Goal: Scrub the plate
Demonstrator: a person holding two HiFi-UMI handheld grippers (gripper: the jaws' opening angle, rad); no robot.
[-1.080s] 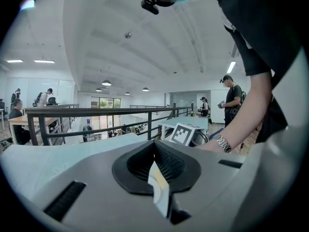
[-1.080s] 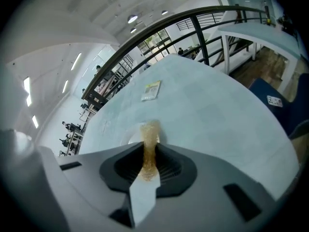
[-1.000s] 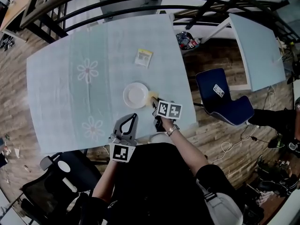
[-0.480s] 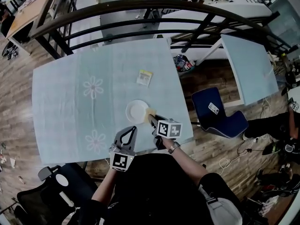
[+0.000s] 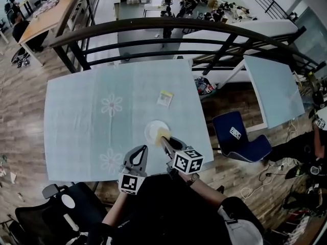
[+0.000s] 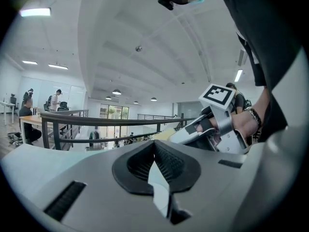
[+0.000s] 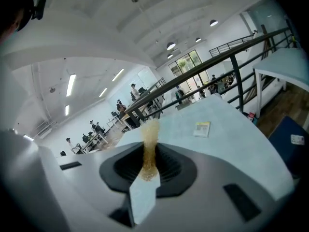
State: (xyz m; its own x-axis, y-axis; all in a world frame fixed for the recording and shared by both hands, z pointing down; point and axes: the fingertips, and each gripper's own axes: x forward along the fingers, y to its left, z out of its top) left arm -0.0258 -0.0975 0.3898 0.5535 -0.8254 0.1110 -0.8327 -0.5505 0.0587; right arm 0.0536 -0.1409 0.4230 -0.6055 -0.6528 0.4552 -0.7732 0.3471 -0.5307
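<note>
Head view: right gripper (image 5: 166,142) pinched the sponge (image 5: 163,133) at the plate (image 5: 152,130), near the table (image 5: 76,131) front edge. Left gripper (image 5: 142,149) was closed and empty.

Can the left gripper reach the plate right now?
Probably yes. The plate lies just ahead of the left gripper with bare tablecloth between; only the right gripper, holding the sponge, sits over its right side.

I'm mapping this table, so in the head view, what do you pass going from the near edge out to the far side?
left gripper → plate → yellow packet → black railing
</note>
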